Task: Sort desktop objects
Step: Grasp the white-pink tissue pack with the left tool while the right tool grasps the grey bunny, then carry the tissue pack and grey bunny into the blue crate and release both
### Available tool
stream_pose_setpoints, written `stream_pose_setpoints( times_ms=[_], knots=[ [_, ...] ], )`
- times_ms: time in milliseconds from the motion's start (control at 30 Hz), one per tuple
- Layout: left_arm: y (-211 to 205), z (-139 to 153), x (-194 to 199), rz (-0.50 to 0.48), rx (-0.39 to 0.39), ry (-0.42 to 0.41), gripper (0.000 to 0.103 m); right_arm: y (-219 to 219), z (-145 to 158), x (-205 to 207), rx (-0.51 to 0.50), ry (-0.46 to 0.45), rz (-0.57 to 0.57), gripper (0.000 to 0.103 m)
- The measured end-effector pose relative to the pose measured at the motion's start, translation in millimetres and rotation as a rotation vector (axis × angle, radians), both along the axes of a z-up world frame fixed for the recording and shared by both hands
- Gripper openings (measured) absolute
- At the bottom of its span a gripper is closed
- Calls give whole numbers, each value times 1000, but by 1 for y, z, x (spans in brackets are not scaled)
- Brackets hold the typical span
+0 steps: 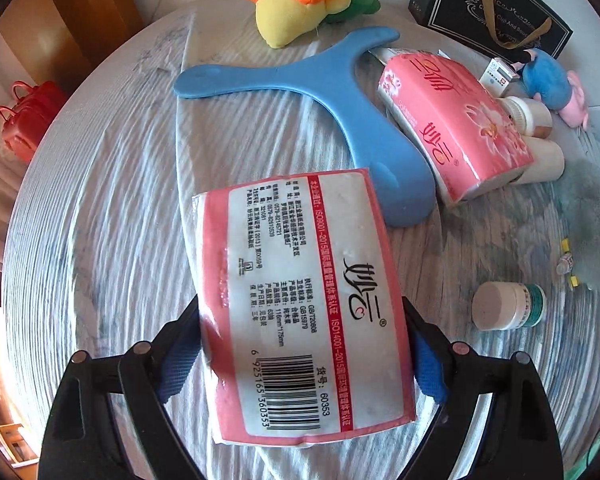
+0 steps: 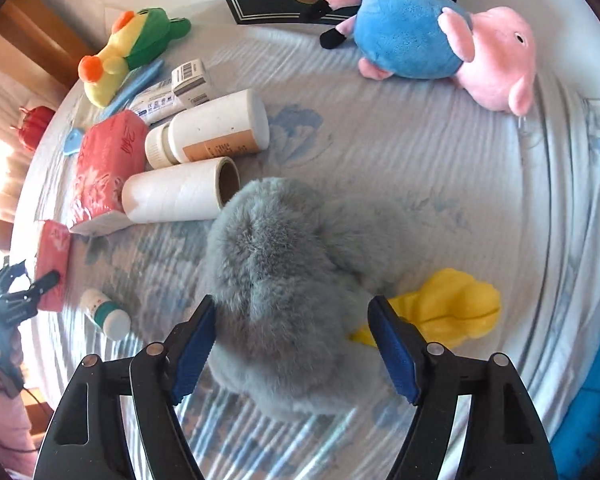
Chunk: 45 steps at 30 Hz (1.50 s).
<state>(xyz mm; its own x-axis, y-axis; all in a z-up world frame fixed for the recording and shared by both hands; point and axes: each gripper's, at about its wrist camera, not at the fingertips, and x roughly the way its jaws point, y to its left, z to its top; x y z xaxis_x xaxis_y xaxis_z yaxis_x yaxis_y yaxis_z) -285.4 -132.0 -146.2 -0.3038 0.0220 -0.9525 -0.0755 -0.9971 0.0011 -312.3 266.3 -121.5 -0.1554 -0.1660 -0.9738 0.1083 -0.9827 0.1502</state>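
My left gripper (image 1: 306, 356) is shut on a pink tissue pack (image 1: 300, 300), label side up, held above the striped cloth; it also shows at the left edge of the right wrist view (image 2: 52, 264). A second pink tissue pack (image 1: 452, 124) lies on a blue Y-shaped foam piece (image 1: 320, 92). My right gripper (image 2: 294, 344) is open, its fingers on either side of a grey furry plush (image 2: 284, 280), not squeezing it. A yellow plush piece (image 2: 448, 308) lies just right of the right finger.
On the table lie a yellow-green plush (image 1: 304, 0), a pig plush (image 2: 428, 36), a black gift bag (image 1: 492, 4), a white bottle (image 2: 212, 128), a paper roll (image 2: 180, 192), a small medicine bottle (image 1: 508, 306) and small boxes (image 2: 190, 82). A red bag (image 1: 24, 120) sits off the table.
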Motion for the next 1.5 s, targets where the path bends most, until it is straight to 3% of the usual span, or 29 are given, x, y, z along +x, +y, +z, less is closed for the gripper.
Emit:
stream_pose_setpoints(
  times_ms=[133, 267, 300, 333, 367, 467, 633, 833, 1100, 1500],
  knots=[
    [11, 6, 7, -6, 8, 24, 90, -17, -12, -21, 54, -3, 3, 80],
    [33, 23, 14, -44, 29, 79, 90, -35, -44, -32, 74, -12, 2, 78],
    [40, 27, 14, -57, 36, 92, 90, -37, -51, -34, 78, -17, 1, 57],
    [46, 32, 17, -70, 38, 104, 90, -38, -56, -34, 105, -15, -5, 47],
    [53, 37, 20, -85, 38, 119, 90, -41, -55, -32, 135, 23, 1, 44],
    [63, 51, 26, -118, 35, 160, 90, -41, -43, -21, 83, 62, -14, 39],
    [77, 81, 44, -154, 57, 227, 89, -36, 4, 19, 2, 172, -51, 38],
    [102, 134, 88, -223, 73, 351, 90, -35, 81, 90, -33, 339, -103, 38],
    [164, 200, 149, -343, 121, 503, 90, -14, 193, 198, 67, 616, -202, 39],
    [293, 282, 222, -556, 229, 662, 90, 80, 301, 334, 171, 880, -389, 39]
  ],
)
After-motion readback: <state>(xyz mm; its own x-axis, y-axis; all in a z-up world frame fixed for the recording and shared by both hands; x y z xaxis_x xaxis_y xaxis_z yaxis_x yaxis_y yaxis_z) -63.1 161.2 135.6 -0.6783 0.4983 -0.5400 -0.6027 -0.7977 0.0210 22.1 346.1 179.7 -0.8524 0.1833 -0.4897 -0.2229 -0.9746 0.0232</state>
